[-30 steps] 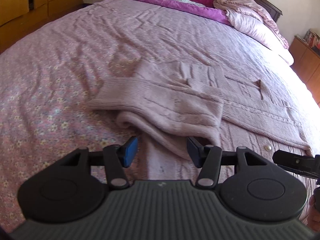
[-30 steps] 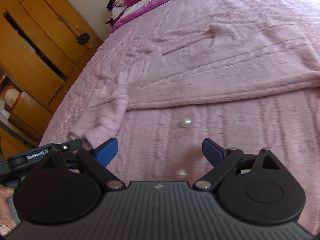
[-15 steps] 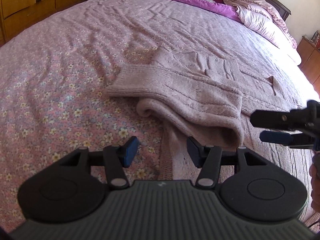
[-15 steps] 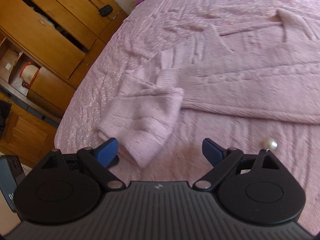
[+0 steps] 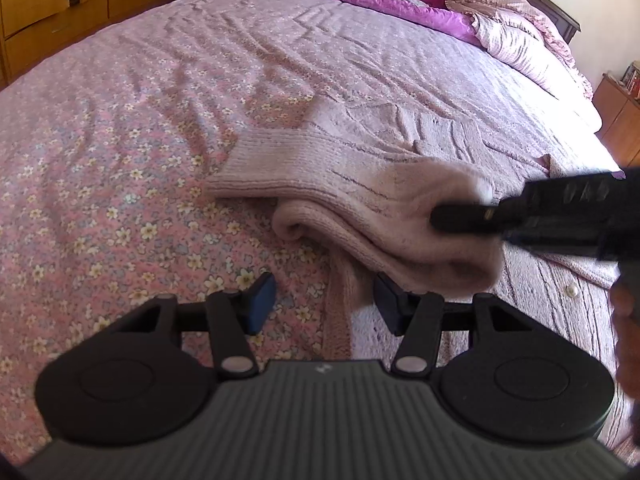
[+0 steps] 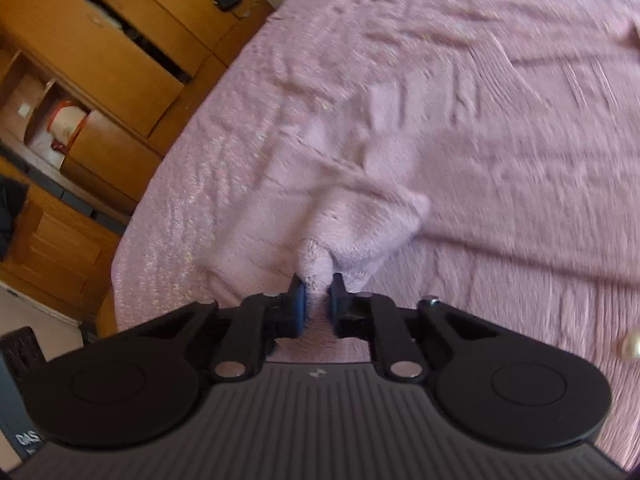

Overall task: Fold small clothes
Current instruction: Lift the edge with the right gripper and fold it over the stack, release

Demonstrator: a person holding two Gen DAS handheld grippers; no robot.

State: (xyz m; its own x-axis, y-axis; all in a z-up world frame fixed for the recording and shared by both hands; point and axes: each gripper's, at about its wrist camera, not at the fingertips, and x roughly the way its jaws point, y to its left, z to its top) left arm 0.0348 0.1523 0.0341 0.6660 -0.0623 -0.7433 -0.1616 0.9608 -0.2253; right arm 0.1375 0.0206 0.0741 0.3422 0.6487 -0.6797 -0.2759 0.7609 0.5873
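Just ahead of the right gripper [image 6: 317,302], a pinch of pink knit at the sleeve [image 6: 360,224] end is being clamped between narrowly set jaws, the rest of the sleeve trailing away in front of it; motion blur is seen there. Directly in front of the left gripper [image 5: 324,304], whose jaws are being held wide with nothing between them, the front edge of the pink cardigan [image 5: 352,168] is lying, and beyond it the folded-over sleeve, with the right gripper seen reaching in from the right. Farther off, the cardigan body is spread flat on the floral bedspread [image 5: 100,168]. The folding is judged barely begun: one sleeve is being handled, the remaining folds are left.
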